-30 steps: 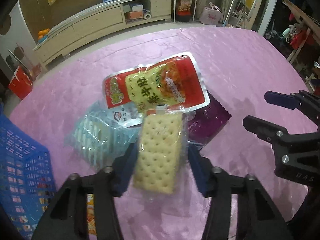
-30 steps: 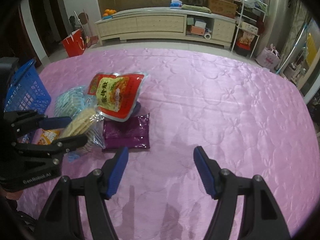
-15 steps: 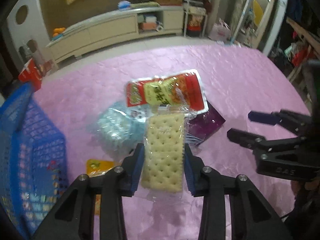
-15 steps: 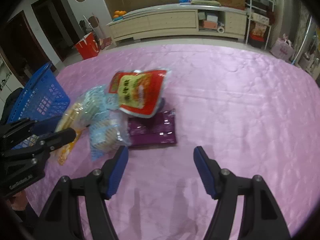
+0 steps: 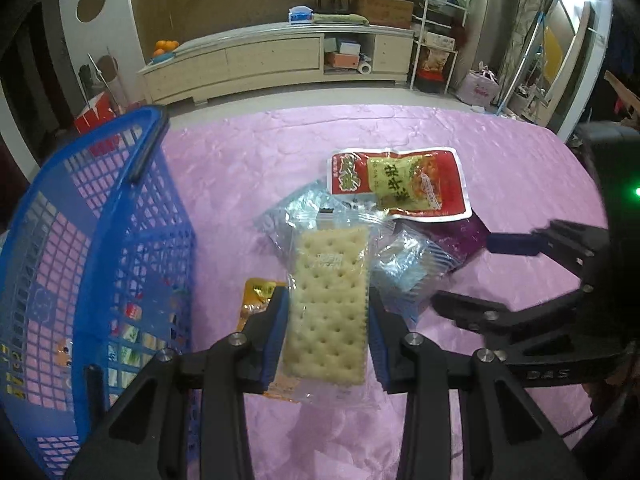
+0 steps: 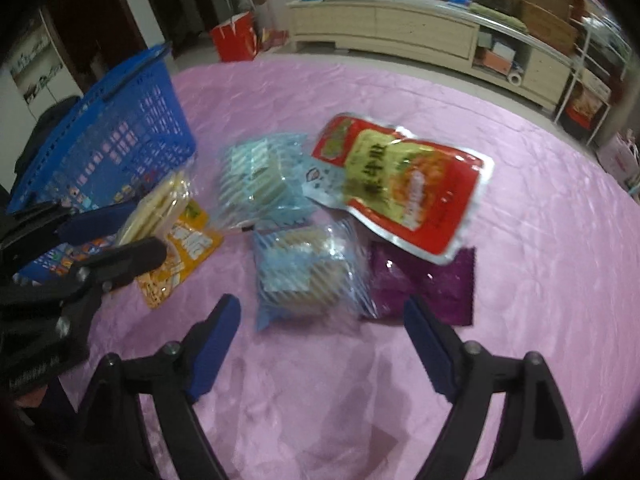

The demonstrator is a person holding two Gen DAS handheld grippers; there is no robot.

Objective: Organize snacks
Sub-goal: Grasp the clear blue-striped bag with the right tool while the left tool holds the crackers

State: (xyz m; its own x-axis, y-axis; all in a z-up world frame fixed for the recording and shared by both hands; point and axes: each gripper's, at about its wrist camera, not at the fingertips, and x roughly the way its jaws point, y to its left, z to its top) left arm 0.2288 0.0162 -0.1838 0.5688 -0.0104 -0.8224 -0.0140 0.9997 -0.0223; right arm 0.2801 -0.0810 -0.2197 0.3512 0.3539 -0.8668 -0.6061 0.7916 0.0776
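My left gripper is shut on a clear-wrapped cracker pack and holds it above the pink tablecloth, next to the blue basket. The same pack shows edge-on in the right wrist view. My right gripper is open and empty, just short of a blue striped biscuit pack. A second blue striped pack, a red and yellow pouch, a purple pouch and an orange packet lie on the cloth.
The blue basket stands at the table's left and holds several small snacks. The pink tablecloth stretches bare to the right. A long cabinet stands beyond the table.
My left gripper closed on the cracker pack, lifted it and swung left toward the basket. My right gripper moved forward and left toward the snack pile.
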